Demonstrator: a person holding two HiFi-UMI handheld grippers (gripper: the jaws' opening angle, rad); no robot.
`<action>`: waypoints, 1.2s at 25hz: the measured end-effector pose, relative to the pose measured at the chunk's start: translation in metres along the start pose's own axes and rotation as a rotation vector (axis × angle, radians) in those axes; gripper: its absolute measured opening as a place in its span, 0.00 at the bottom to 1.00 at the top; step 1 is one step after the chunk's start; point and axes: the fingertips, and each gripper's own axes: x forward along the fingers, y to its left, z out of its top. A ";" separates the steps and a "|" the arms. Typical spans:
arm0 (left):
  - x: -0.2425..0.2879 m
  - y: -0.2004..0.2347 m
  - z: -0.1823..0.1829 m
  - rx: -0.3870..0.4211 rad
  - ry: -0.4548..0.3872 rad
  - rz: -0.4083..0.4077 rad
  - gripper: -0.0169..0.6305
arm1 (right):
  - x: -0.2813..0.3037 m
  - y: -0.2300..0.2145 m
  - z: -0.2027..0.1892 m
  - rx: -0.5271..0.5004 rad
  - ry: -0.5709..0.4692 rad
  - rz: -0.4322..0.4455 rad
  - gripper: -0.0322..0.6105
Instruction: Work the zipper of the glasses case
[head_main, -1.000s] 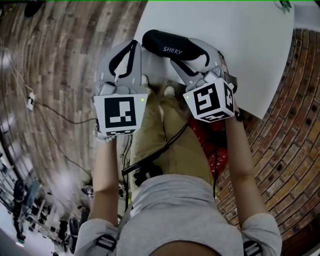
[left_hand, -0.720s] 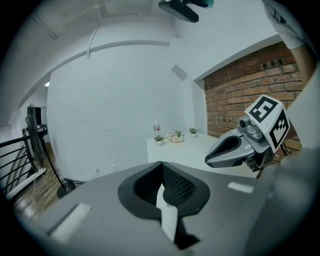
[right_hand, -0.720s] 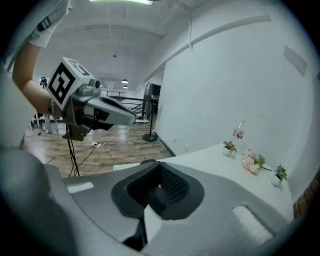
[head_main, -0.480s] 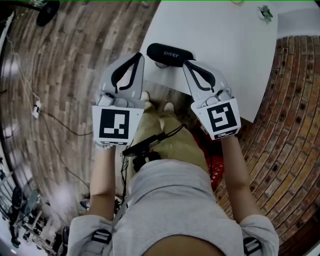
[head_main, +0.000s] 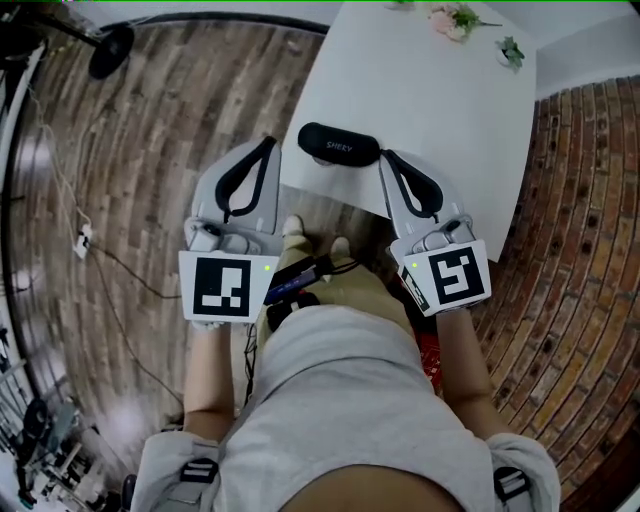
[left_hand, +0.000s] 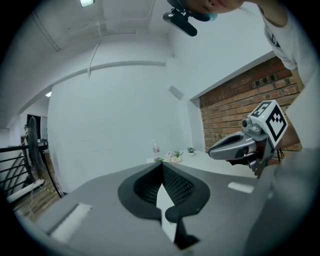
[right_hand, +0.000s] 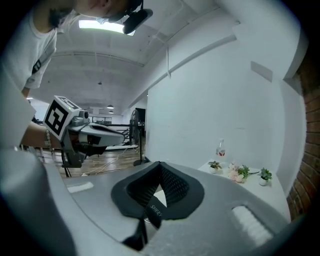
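The glasses case in front of me is black, oblong and rounded, with white SHERY lettering on top. It lies flat, crosswise, by the near edge of the white table.

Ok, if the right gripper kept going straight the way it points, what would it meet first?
Probably the black glasses case: the shut right gripper points toward its end. If the tips pass above it, the white table comes next; depth is unclear.
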 end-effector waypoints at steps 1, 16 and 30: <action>-0.003 0.001 0.000 0.013 0.008 0.003 0.05 | -0.002 0.000 0.004 0.001 -0.009 -0.002 0.05; -0.011 0.012 -0.001 0.005 0.007 0.018 0.05 | -0.015 -0.015 0.021 -0.021 -0.036 -0.054 0.05; -0.002 0.006 -0.005 0.018 0.016 -0.017 0.05 | -0.012 -0.012 0.016 -0.039 -0.019 -0.052 0.05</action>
